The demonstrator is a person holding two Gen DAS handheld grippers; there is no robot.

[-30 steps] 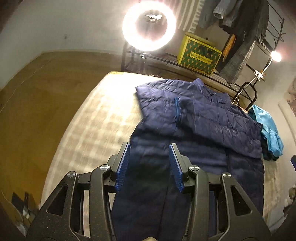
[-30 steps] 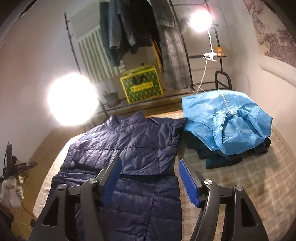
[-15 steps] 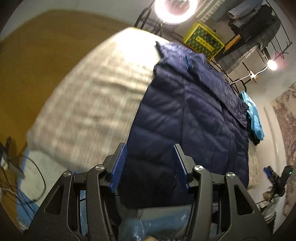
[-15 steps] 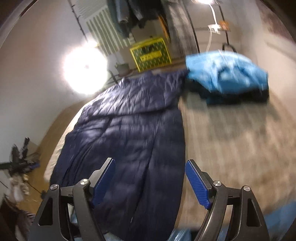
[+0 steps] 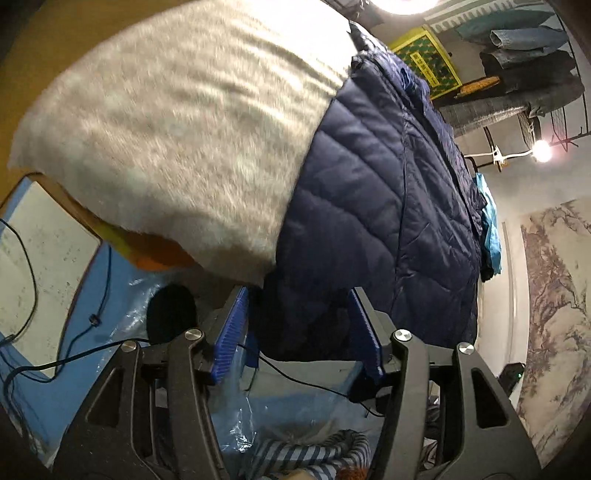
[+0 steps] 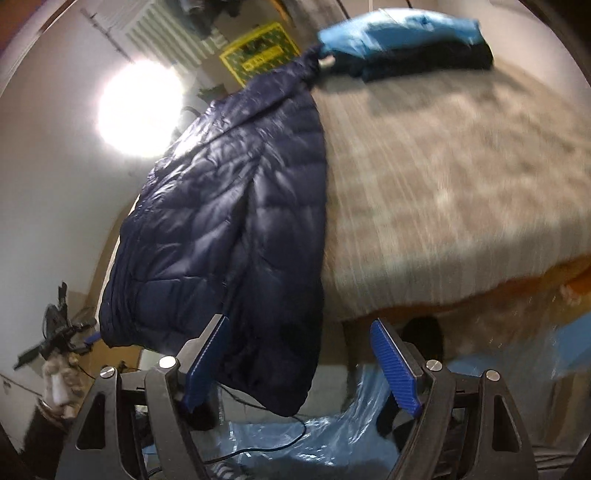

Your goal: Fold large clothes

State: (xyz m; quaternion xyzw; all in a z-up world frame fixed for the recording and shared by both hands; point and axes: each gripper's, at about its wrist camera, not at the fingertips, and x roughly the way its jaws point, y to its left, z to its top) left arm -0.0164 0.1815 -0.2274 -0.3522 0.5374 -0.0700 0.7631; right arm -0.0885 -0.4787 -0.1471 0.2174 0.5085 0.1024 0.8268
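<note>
over the bed edge [image 6: 461, 258], one navy jacket [image 6: 236, 221]; two tongs [image 5: 299, 332] [image 6: 299, 365] spread, gripping nothing.

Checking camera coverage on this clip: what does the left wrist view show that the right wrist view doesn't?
Only the left wrist view shows the landscape wall hanging and clamp lamp. Only the right shows the tripod by the wall. Both share the navy puffer jacket with its hem hanging over the edge of the bed, the light blue garment, the yellow crate, and each view's own open gripper: left, right.

Bright ring light [image 6: 138, 110], clothes rack [image 5: 528, 85], yellow-green box [image 6: 260, 55], landscape wall hanging [image 5: 554, 314].
</note>
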